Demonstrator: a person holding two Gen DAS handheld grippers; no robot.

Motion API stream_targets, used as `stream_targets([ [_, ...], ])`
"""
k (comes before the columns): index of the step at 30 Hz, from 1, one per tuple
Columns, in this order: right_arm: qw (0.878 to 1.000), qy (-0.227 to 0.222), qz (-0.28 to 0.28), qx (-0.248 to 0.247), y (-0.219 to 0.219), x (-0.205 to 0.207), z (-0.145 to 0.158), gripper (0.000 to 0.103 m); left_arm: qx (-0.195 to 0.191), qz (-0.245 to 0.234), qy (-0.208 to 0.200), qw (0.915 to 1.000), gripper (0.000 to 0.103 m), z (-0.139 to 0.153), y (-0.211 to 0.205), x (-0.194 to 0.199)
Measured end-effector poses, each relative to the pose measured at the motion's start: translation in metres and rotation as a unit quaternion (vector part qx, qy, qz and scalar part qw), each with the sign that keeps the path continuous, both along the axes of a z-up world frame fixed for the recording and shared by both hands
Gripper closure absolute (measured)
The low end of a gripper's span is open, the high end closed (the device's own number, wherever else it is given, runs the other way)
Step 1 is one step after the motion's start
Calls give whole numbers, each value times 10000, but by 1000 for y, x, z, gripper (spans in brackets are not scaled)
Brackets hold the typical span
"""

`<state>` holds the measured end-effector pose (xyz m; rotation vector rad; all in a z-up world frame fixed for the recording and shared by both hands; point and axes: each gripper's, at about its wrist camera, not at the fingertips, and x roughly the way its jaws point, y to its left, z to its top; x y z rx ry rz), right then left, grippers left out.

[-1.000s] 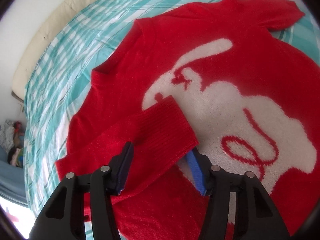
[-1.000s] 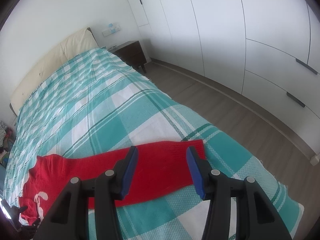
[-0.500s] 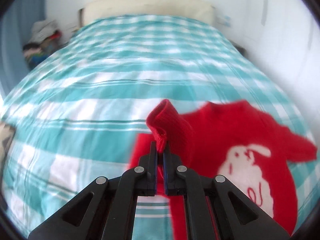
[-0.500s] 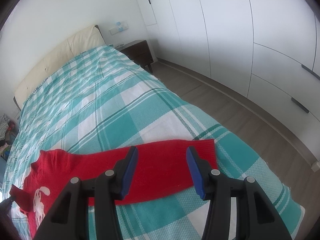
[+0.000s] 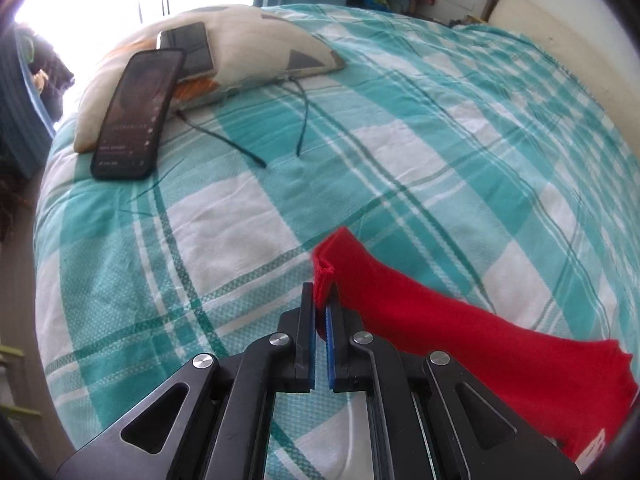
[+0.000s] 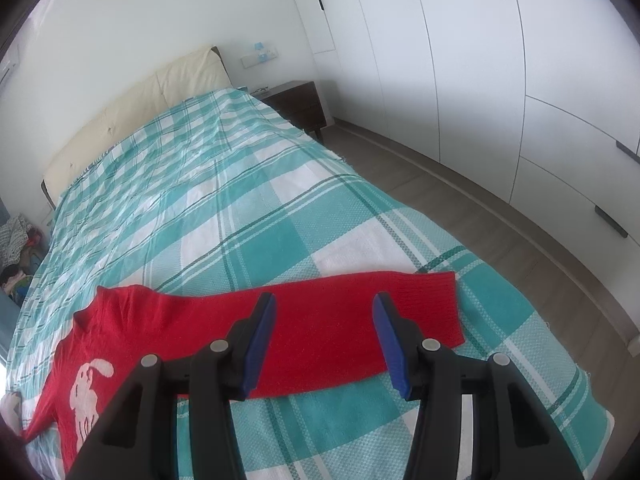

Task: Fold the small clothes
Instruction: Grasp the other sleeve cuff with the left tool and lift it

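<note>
A small red sweater [image 6: 132,332] with a white rabbit on its front lies on the teal checked bedspread [image 6: 240,240]. My left gripper [image 5: 320,312] is shut on the cuff of one sleeve [image 5: 420,316] and holds it stretched out over the bed. My right gripper [image 6: 324,336] is open and empty, hovering just above the other sleeve [image 6: 360,320], which lies flat and straight toward the bed's right edge.
A pillow [image 5: 260,48] with two phones [image 5: 136,112] and a thin black cable [image 5: 240,144] lies at the far left of the bed. The headboard [image 6: 140,120], a nightstand [image 6: 296,104] and white wardrobes [image 6: 500,100] stand beyond; wooden floor runs along the right.
My left gripper has shut on the sleeve cuff that lay folded over the rabbit and has swung it outward, away from the sweater's body. The right gripper stays open and has drifted slightly.
</note>
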<state>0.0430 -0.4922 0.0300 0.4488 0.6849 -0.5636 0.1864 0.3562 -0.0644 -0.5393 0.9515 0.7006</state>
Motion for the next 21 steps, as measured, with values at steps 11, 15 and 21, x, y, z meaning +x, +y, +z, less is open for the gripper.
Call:
stream_targets([
  [11, 9999, 13, -106, 40, -7, -4, -3, 53, 297, -206, 804, 9961, 101, -27, -2, 15],
  [15, 9998, -20, -163, 76, -11, -6, -2, 53, 216, -220, 801, 9963, 101, -31, 3, 15],
  [21, 9998, -32, -155, 104, -12, -6, -1, 53, 298, -295, 860, 9954, 100, -34, 1, 17],
])
